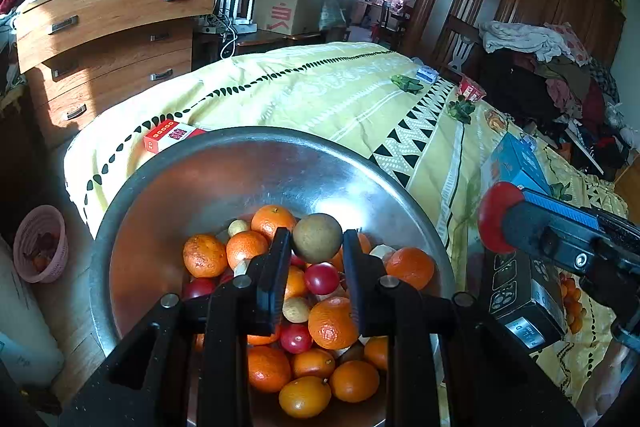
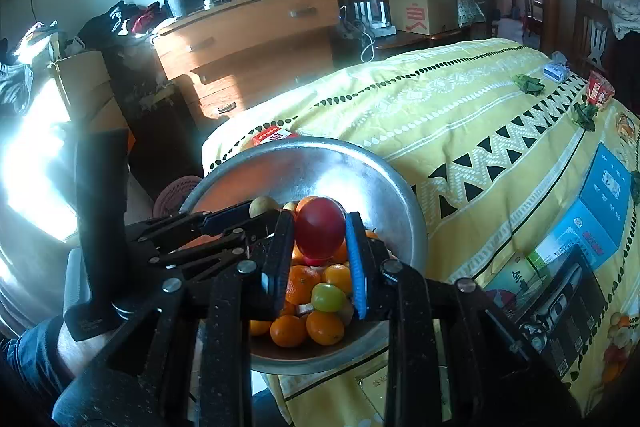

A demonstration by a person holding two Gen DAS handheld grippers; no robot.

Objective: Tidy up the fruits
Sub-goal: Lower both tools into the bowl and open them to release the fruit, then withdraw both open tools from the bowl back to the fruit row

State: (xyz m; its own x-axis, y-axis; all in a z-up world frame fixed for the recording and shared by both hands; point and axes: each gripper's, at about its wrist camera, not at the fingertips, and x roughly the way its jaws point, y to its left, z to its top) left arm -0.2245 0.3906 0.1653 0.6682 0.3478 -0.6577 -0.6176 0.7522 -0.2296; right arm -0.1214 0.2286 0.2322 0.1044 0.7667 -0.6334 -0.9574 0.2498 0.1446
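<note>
Yellow patterned bedspread [image 1: 320, 95] across the bed, serving as the work surface. Metal bowl [image 1: 224, 179] at the near edge of the bedspread, tilted toward the cameras. Heap of fruit in the bowl: oranges [image 1: 333, 323], small red fruits [image 1: 322, 278], pale round pieces among them; one green fruit [image 2: 328, 297] visible in the right wrist view.

Left gripper [image 1: 317, 247] positioned above the heap, clamped on a brown-green round fruit [image 1: 317, 237] held between both pads, clear of the pile below. Same gripper [image 2: 244, 217] visible in the right wrist view, entering from the left with that fruit [image 2: 264, 206] at its tip.

Right gripper [image 2: 320, 239] positioned above the bowl, clamped on a red round fruit [image 2: 320, 231] between the black pad and the blue pad. Same gripper [image 1: 504, 227] visible at the right of the left wrist view, with the red fruit [image 1: 494, 217] at its tip, beside the bowl rim and over the bedspread.

Red box [image 1: 170, 138] on the bedspread behind the bowl. Blue box [image 2: 600, 215] on the bedspread to the right.
</note>
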